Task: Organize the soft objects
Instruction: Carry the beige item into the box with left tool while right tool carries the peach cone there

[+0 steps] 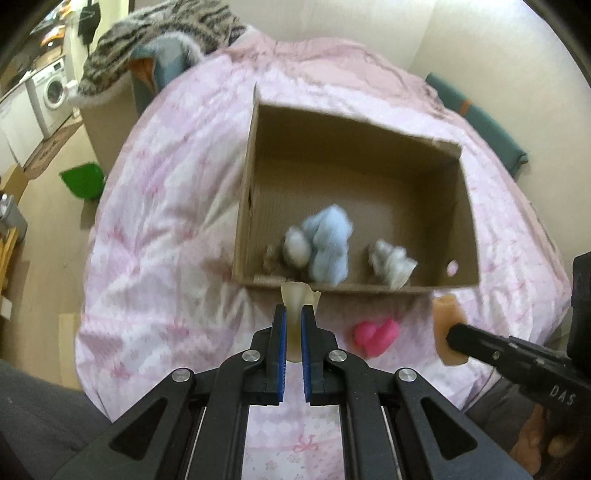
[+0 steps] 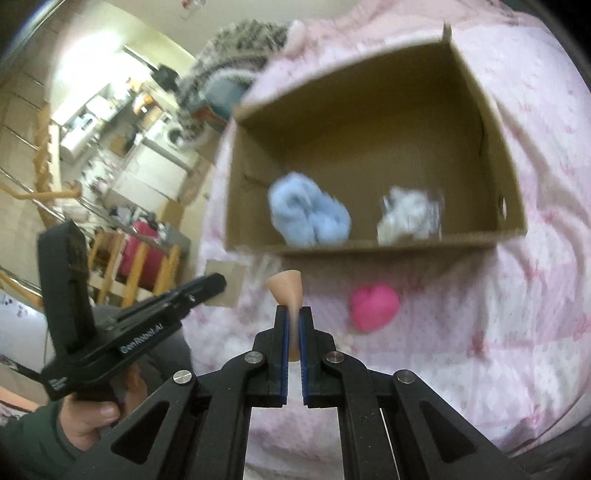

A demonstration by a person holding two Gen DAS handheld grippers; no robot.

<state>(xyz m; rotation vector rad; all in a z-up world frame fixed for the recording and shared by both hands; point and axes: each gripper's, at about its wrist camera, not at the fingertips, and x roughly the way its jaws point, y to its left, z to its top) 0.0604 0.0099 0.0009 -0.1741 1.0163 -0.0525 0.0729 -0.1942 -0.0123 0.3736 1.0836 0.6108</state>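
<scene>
An open cardboard box (image 1: 258,155) (image 2: 369,242) lies on a pink bedspread. Inside lie a light blue plush (image 1: 328,243) (image 2: 310,214), a white-grey plush (image 1: 391,264) (image 2: 406,216) and a small grey-white plush (image 1: 297,249). A pink heart-shaped soft toy (image 1: 376,336) (image 2: 375,304) lies on the bed in front of the box. My left gripper (image 1: 293,314) is shut on a cream soft piece (image 1: 297,295), just short of the box's near wall. My right gripper (image 2: 293,314) is shut on a peach soft piece (image 2: 286,286) (image 1: 448,317), also in front of the box.
The pink bedspread (image 1: 166,221) covers the bed. A striped fuzzy blanket (image 1: 159,29) lies over a box at the bed's far left. A green bin (image 1: 83,181) stands on the floor. A washing machine (image 1: 50,92) and wooden chairs (image 2: 140,258) are beyond.
</scene>
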